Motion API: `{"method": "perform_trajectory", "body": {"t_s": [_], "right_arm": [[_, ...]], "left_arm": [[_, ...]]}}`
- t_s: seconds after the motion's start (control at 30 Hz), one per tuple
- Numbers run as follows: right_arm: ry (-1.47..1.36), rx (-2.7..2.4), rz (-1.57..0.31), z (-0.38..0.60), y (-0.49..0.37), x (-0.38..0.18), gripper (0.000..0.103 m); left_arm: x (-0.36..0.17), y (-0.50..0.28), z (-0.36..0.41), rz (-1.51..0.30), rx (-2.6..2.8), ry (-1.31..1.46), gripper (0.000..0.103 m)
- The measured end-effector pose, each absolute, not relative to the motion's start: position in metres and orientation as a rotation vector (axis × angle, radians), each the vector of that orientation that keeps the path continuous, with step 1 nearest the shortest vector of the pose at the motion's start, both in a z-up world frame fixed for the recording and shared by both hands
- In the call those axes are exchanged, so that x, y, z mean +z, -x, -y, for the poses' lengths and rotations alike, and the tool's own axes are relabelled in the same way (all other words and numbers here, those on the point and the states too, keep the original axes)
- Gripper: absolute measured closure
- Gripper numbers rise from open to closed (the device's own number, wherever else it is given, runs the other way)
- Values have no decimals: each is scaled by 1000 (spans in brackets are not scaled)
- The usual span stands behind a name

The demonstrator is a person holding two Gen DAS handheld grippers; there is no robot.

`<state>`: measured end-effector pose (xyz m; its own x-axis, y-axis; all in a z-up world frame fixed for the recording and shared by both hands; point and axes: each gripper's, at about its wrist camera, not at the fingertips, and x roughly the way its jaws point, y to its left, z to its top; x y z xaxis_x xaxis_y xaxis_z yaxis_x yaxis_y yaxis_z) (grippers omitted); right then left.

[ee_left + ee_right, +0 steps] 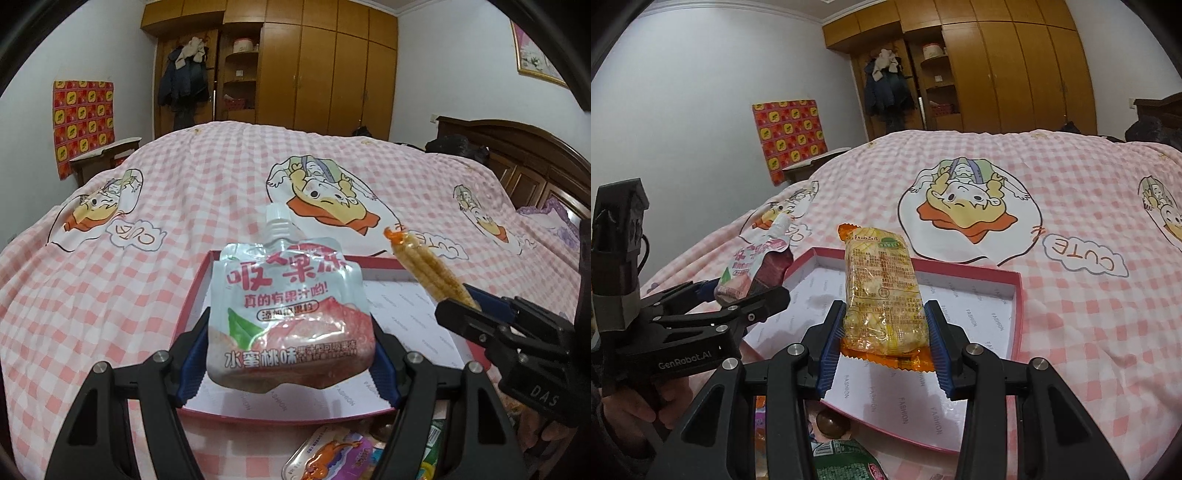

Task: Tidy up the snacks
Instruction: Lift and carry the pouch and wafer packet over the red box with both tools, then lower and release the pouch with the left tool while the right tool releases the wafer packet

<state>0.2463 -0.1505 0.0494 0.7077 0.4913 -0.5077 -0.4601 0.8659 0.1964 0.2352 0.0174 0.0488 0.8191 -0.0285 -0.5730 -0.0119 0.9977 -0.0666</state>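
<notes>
My left gripper (288,360) is shut on a silver peach jelly pouch (288,314) with a white spout, held upright above the near left part of a red-rimmed box lid (192,299) with a white inside. My right gripper (882,354) is shut on a yellow-orange wrapped snack pack (882,291), held above the same box (1019,295). The right gripper with its pack (424,269) shows at the right of the left wrist view. The left gripper with the pouch (750,273) shows at the left of the right wrist view.
The box lies on a bed with a pink checked cartoon cover (207,184). More loose snacks (332,454) lie in front of the box, near me, also seen in the right wrist view (846,461). A wooden wardrobe (314,74) and a headboard (517,147) stand beyond the bed.
</notes>
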Motion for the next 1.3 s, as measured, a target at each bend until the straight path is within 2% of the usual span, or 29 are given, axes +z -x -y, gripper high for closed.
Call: {"method": "perform_trajectory", "body": {"t_s": [0.4,0.6,0.9,1.17,1.3], "right_arm": [[118,490,-710,132,-247,33,59],[97,438,-780,139,-256,23,59],[80,423,-773,140,-256,24,58],[46,406,-777,147,-259,24,57],[46,386,-779,148,-260,24,57]], "left_arm": [[33,-243,-22,-697,-36,106,26],[26,-245,-19,-736,-45,103,26],[24,-246,-25,-737,-58,133,13],[30,-244,-30,-695,12,139,12],[26,-250,-32,-730,80,121,12]]}}
